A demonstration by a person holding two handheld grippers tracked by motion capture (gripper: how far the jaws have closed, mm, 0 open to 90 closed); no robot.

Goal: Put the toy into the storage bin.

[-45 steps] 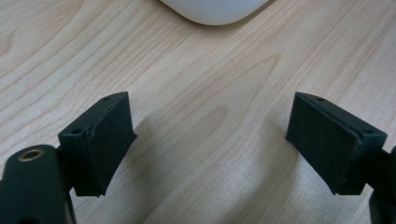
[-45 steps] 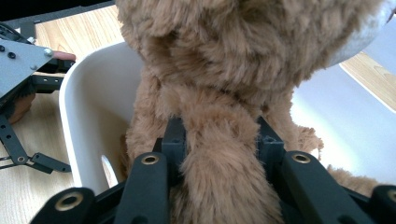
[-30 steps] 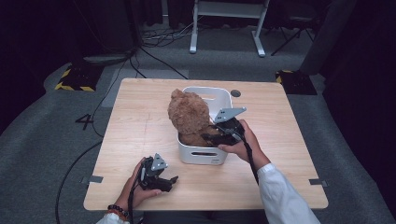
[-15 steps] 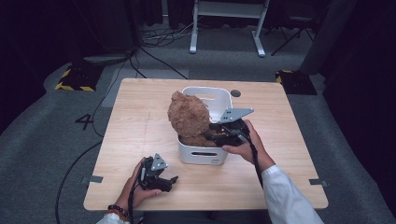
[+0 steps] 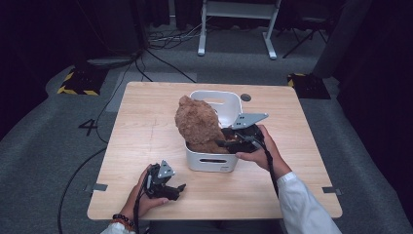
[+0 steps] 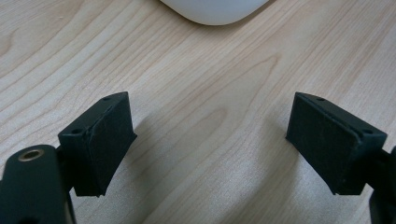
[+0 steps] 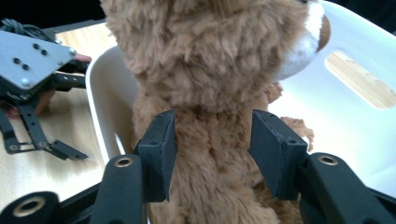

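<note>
Both jaws of the right gripper clamp the plush bear upright in the white bin, likely mid-lift or mid-placement, while the left gripper rests wide open on the table.

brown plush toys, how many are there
1: a brown furry plush bear stands in the white plastic bin mid-table, with the right gripper shut on its body. More could be hidden beneath it.
</note>
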